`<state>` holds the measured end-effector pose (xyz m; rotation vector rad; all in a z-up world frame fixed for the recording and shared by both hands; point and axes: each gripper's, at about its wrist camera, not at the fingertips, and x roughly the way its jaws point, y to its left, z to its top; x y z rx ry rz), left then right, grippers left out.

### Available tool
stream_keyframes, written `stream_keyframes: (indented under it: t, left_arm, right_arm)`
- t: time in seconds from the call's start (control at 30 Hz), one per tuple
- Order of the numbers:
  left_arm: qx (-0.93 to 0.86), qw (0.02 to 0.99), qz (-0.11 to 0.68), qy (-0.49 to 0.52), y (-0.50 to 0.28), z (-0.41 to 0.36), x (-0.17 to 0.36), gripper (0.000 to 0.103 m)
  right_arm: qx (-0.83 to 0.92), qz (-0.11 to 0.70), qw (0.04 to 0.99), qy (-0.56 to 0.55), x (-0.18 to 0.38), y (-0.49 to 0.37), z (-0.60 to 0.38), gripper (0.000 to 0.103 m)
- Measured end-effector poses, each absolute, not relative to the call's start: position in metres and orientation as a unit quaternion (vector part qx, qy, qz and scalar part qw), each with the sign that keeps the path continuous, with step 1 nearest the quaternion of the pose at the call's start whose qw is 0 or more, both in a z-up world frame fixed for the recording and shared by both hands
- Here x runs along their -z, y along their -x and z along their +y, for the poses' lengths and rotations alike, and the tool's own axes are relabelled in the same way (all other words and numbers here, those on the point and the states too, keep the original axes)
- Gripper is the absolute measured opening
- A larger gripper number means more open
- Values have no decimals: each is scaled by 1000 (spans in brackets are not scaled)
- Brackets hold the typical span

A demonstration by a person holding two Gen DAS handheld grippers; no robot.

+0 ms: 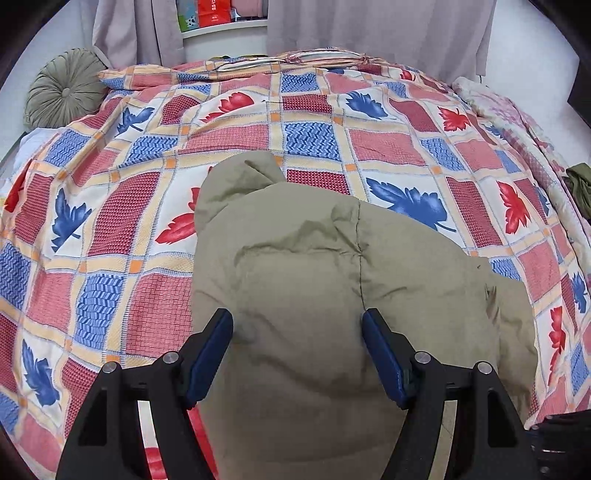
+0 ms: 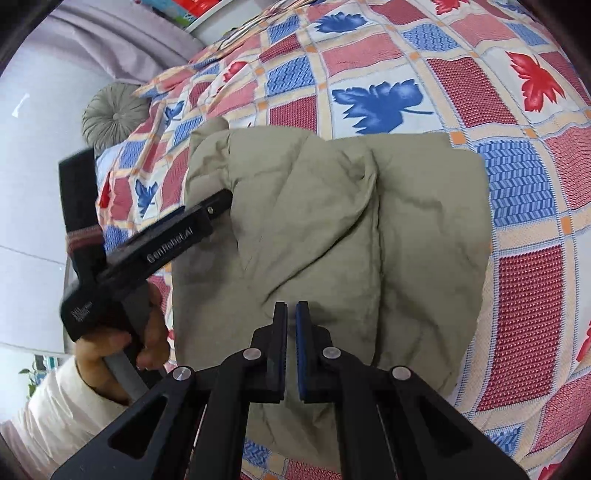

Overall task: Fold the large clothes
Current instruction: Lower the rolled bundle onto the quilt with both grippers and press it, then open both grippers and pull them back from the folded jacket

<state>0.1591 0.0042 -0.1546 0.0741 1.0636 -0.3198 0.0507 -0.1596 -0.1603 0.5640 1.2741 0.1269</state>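
Here the puffy, creased olive jacket (image 1: 314,295) lies folded on the leaf-patterned quilt (image 1: 110,221), left tool (image 1: 297,325) spread wide, right tool (image 2: 291,314) nearly closed, empty.

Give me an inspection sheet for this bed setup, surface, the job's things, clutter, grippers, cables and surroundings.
Surface: bed under a leaf-patterned checked quilt, wrinkled.
Job's things: khaki padded jacket lying folded on the quilt.
Clutter: dark green garment at the bed's right edge.
Grippers: left gripper over the jacket, jaws wide apart, holding nothing; right gripper above the jacket, jaws nearly together, nothing visibly between them.
Cables: nothing seen.
Surroundings: round green cushion, grey curtains, striped pillow.
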Motion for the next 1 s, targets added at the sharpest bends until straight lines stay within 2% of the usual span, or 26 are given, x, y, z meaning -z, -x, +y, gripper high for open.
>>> stream_keyframes:
  t: [0.13,0.4,0.7,1.0]
  left_arm:
    - [148,849,505,-36,-125,31,143,73]
    - [118,818,563,-1,-75,61,171,73]
    - [125,795,593,-12,-67,59,160,73]
    - [146,779,610,-31,-37,64,120,73]
  right_arm:
    - [-59,599,758,-252,176,-44,-152,4]
    - [-44,620,746,-239,192,-37,-145,4]
    - [-44,626,747,-222,155,-16,-143,6]
    - [-9,639,733,-232,114,25,-151,6]
